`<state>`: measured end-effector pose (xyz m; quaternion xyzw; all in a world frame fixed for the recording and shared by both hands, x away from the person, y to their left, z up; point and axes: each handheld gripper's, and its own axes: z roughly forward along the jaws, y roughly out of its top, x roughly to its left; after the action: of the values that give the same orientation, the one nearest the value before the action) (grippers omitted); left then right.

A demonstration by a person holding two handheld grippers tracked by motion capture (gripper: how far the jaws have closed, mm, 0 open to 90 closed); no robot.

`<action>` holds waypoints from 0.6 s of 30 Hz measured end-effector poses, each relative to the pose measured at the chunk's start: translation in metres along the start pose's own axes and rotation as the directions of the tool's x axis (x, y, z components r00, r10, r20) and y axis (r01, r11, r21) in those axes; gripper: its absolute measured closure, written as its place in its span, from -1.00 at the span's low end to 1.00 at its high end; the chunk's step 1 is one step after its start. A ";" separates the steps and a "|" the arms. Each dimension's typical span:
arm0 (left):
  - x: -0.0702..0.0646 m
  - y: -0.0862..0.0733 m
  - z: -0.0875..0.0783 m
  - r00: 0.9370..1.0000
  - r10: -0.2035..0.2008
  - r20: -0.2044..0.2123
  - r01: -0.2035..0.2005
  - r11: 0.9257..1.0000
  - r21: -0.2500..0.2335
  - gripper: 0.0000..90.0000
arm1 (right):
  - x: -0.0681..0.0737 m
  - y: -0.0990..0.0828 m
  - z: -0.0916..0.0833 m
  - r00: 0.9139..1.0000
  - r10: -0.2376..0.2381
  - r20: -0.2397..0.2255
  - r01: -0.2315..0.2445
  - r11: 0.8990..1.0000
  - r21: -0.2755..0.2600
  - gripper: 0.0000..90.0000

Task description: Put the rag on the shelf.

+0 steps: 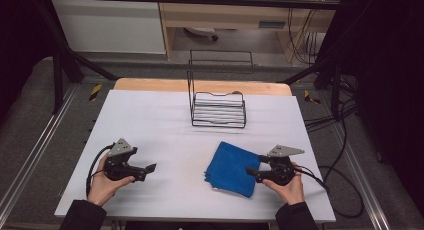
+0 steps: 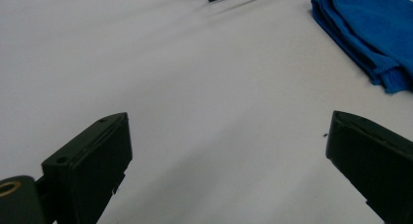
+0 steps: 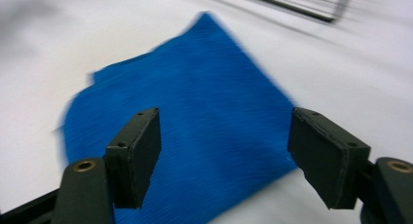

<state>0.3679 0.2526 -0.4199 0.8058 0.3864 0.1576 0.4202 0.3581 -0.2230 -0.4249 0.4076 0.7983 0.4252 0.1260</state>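
Cloth: a blue folded cloth (image 1: 231, 169) lay flat on the white table (image 1: 165, 120), right of centre and nearer the person than the wire rack (image 1: 218, 109).
Right tongs (image 1: 252, 172): released, jaws spread wide with nothing pinched between them; they hovered at the cloth's right edge, the blue fabric showing under the gap in the right gripper view (image 3: 195, 136).
Left tongs (image 1: 150, 168): also released, jaws wide apart above bare table, well left of the cloth; in the left gripper view the cloth's folded edge (image 2: 370, 34) sat off to the upper right.
Step in hand: judging from the layout, the right tongs were lined up either to take hold of the cloth's near edge or had let it lie; the pictures alone do not settle which.
Doing it well: for a grip, lower one jaw under the stacked layers at the edge so all folds come up together, and close firmly before lifting.
Caution: a pinch on the top layer alone would likely unfold the stack.
Rack: stood upright and empty behind the cloth, apart from it.
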 end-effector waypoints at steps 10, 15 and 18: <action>-0.008 0.005 0.008 1.000 0.006 0.012 -0.006 1.000 0.003 -0.92 | -0.045 -0.006 0.022 0.969 0.167 0.184 -0.173 0.985 0.013 0.23; -0.012 0.009 0.011 1.000 0.007 0.012 -0.007 1.000 -0.001 -0.90 | -0.043 -0.006 0.031 0.974 0.171 0.147 -0.178 0.983 0.036 0.56; -0.018 0.016 0.015 1.000 0.011 0.016 -0.011 1.000 0.001 -0.90 | -0.042 -0.003 0.033 0.977 0.183 0.109 -0.189 0.981 0.050 0.90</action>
<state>0.3733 0.2250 -0.4147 0.8093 0.3788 0.1536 0.4220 0.4010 -0.2368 -0.4536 0.5058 0.7613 0.3891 0.1147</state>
